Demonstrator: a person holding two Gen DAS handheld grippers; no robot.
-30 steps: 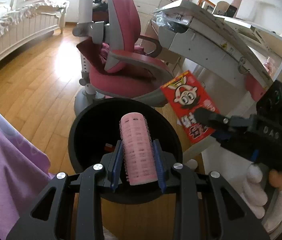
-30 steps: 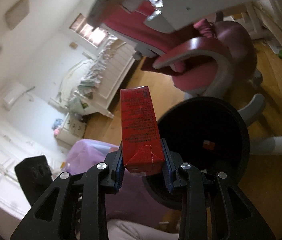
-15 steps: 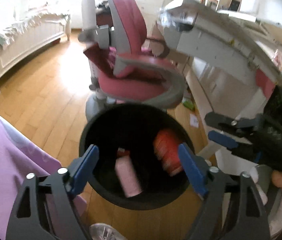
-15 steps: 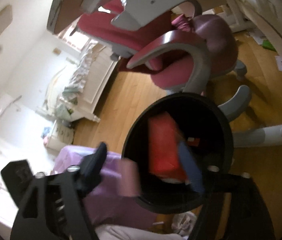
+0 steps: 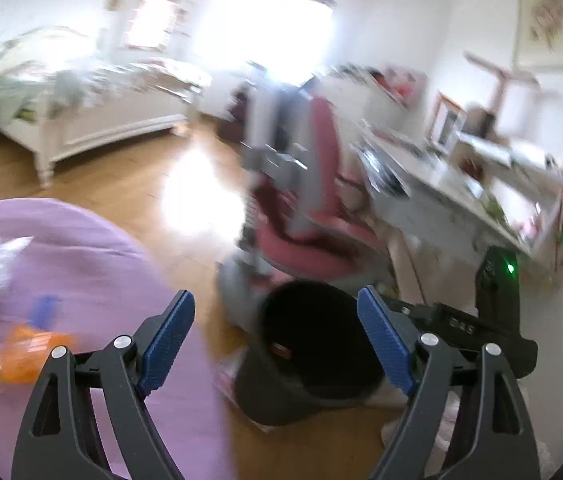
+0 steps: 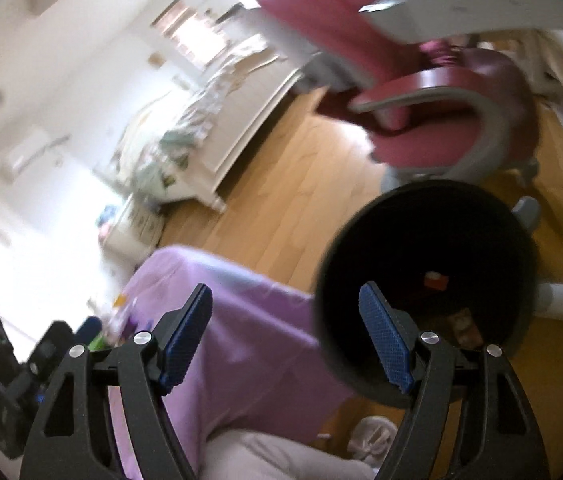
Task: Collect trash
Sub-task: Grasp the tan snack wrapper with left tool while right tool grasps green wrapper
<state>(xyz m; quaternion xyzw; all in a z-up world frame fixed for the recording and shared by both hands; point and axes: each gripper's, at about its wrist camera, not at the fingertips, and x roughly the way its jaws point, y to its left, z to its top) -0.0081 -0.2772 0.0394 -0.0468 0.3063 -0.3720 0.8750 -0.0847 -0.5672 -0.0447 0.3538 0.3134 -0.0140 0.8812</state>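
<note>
Left wrist view is smeared by motion blur: a bedroom with a wood floor (image 5: 129, 184), a white bed (image 5: 93, 120) by bright windows, a pink desk chair (image 5: 313, 216) and a cluttered white desk (image 5: 441, 184). No writing is readable. The left gripper (image 5: 275, 344) is spread wide and holds nothing, and so is the right gripper (image 6: 285, 336). The black trash bin (image 5: 313, 396) stands on the floor just beside a purple-covered surface (image 5: 93, 280) with blurred orange and blue items on it. Inside the bin (image 6: 333, 280), a small red piece (image 6: 435, 280) and another scrap lie at the bottom. The chair's base stands just behind the bin.
</note>
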